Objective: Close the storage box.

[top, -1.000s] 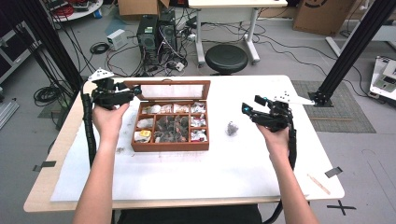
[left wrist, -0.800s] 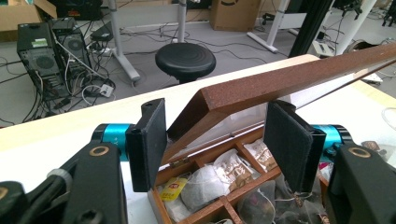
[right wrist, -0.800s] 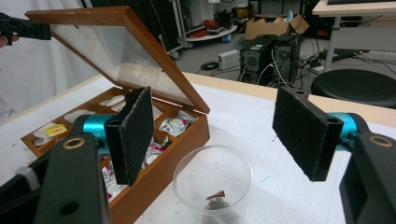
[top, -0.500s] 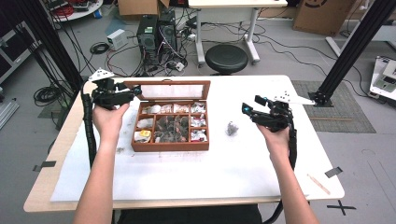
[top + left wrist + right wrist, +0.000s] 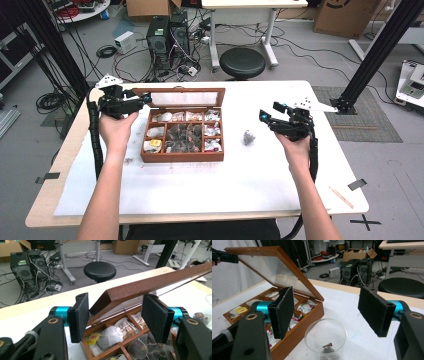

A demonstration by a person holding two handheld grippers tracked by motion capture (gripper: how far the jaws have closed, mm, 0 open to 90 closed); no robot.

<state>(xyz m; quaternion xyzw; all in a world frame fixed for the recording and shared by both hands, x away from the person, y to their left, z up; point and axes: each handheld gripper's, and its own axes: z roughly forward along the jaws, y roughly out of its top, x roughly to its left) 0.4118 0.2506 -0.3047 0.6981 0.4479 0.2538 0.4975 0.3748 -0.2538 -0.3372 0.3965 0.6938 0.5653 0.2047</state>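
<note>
High view: a wooden box (image 5: 182,134), split into small square compartments of paper sachets, sits mid-table on the white sheet, its glass-paned lid (image 5: 186,98) raised. The left gripper (image 5: 142,99) reaches the lid's corner, jaws spread, not pressing. The right gripper (image 5: 265,116) stands open over a clear round plastic cup (image 5: 248,137) beside the box.

- Box (image 5: 182,156): reddish-brown wood, matt, with a clear glossy lid pane (image 5: 274,271).
- Cup (image 5: 326,337): clear, glossy plastic.
- Table (image 5: 210,185): smooth matt white top, pale wood edge.
</note>
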